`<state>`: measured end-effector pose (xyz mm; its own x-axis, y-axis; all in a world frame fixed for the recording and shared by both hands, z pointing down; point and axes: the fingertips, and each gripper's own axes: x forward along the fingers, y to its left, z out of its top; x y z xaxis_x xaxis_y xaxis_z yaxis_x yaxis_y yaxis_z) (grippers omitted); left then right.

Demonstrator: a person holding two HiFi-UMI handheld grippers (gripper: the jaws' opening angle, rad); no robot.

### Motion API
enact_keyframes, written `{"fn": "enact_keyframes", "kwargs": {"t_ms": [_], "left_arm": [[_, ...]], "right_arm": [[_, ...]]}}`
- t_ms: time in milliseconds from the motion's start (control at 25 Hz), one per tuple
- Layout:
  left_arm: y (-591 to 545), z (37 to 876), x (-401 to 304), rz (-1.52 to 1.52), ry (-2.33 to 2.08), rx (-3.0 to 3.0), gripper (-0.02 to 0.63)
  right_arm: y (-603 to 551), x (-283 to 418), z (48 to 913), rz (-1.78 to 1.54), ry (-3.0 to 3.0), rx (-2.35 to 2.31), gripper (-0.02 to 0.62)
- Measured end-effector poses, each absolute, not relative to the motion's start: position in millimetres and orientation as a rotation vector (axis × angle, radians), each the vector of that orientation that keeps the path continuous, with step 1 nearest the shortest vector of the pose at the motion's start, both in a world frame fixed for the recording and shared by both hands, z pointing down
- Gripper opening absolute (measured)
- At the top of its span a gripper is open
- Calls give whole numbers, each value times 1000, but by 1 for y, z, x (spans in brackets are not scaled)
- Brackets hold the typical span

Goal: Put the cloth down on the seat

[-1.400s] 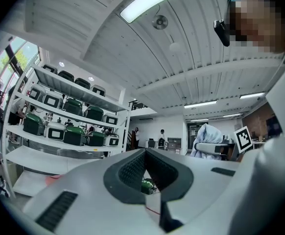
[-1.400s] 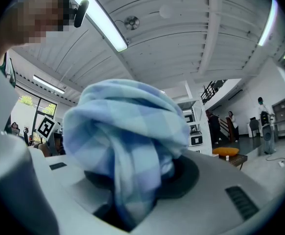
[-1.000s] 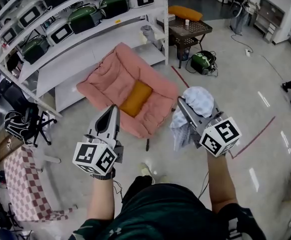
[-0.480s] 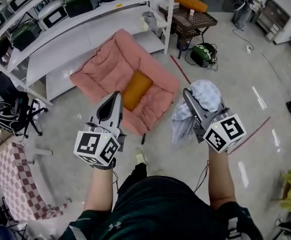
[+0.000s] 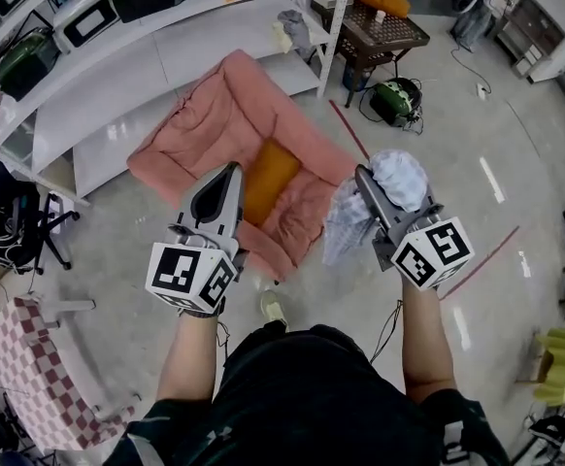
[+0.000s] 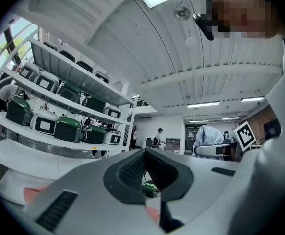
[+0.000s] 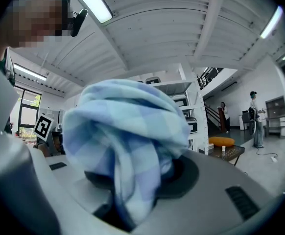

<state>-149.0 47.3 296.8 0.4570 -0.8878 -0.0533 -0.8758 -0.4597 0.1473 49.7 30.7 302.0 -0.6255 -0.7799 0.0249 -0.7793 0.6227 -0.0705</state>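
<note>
A pale blue checked cloth is bunched over the tip of my right gripper, whose jaws are shut on it; part of it hangs down at the left. In the right gripper view the cloth fills the space between the jaws. The seat is a pink padded chair with an orange cushion, lying on the floor ahead of both grippers. My left gripper is held over the chair's front edge, jaws together and holding nothing.
A white shelving rack with green and white appliances stands behind the chair. A dark mesh table with an orange cushion and a green device sit at the back right. A red-checked chair is at the lower left. Red tape marks the floor.
Both grippers and the camera have shifted toward the pink chair; the cloth hangs closer to the chair's right edge. The grip on the cloth is unchanged.
</note>
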Motion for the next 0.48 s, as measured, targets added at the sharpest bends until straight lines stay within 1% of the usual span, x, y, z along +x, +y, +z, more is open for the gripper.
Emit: {"fn": "enact_keyframes", "kwargs": {"t_ms": [240,480], "left_arm": [[-8,304,-158,-153,-1540,2617,6],[-51,330,-145,-136,-1473,2593,6]], "right_arm": [[-25,34,320,-153,2818,-1403,171],[-74,32,358,-242,2826,-1433,172]]}}
